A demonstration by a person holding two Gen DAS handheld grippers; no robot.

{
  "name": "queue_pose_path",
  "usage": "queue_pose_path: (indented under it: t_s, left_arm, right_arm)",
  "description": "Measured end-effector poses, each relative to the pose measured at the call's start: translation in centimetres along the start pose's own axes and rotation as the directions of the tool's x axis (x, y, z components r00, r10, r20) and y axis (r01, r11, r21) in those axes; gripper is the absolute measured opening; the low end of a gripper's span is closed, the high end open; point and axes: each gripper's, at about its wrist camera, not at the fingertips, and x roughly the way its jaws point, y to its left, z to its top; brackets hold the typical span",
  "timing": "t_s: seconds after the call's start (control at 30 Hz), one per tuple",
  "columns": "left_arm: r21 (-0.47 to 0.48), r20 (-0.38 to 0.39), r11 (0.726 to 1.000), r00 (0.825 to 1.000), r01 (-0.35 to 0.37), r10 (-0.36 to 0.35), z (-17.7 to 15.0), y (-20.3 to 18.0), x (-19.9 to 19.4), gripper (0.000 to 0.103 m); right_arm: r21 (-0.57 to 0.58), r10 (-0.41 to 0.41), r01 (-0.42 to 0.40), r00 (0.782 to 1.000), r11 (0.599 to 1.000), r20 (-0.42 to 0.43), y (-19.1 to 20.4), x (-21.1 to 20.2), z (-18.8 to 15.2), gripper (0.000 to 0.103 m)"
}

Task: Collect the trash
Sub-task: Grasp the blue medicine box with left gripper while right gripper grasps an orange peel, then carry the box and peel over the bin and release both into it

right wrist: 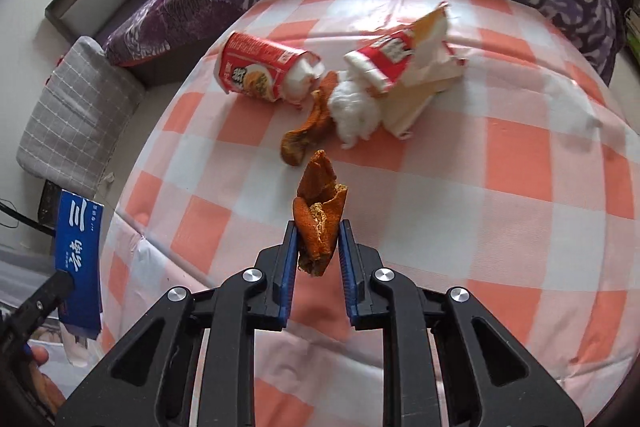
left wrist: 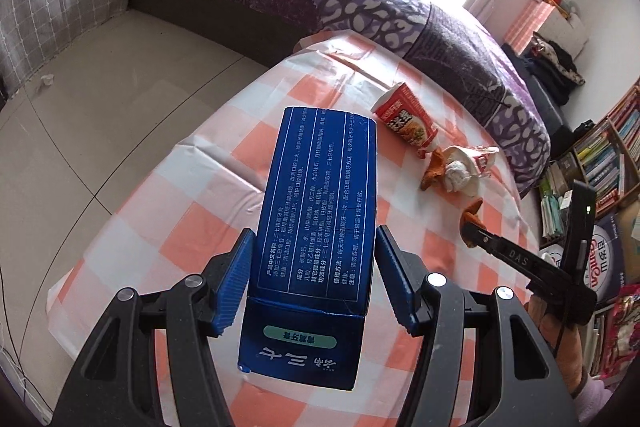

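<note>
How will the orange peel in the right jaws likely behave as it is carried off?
The peel looks dried and curled, so it is probably stiff and very light. Its broken, crumbly edge suggests it may crack or shed bits under the squeeze. It sticks out well past the right gripper, so it might pivot if bumped.

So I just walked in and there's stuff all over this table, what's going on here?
A person is clearing trash from the checked tablecloth with two handheld grippers. The left gripper holds a blue carton; the right gripper is shut on a piece of orange peel. On the cloth lie a red snack tube, a torn red-and-white wrapper, crumpled tissue and another peel.
</note>
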Motion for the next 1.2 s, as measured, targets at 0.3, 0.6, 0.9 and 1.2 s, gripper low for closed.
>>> queue_pose_path:
  t_s: [0.3, 0.6, 0.9, 1.2]
  left_arm:
    - [0.019, 0.075, 0.999, 0.996, 0.043, -0.044, 1.4, -8.4, -3.3, 0.06]
    - [0.052, 0.098, 0.993, 0.989, 0.101, -0.106, 0.9, -16.8, -2.8, 0.06]
    - [0.155, 0.044, 0.971, 0.981, 0.182, -0.191, -2.9, -24.3, 0.8, 0.06]
    - [0.251, -0.037, 0.925, 0.958, 0.285, -0.285, -6.1, -30.4, 3.1, 0.06]
  right_arm:
    - [0.046, -0.039, 0.033, 0.99, 0.998, 0.138, -7.7, -9.5, 0.6, 0.019]
    - [0.165, -0.158, 0.122, 0.96, 0.979, 0.231, -15.2, -15.8, 0.3, 0.019]
    - [0.275, -0.284, 0.218, 0.931, 0.936, 0.229, -21.2, -18.4, -0.3, 0.02]
    - [0.372, -0.382, 0.294, 0.904, 0.88, 0.19, -26.2, -21.0, -1.1, 0.022]
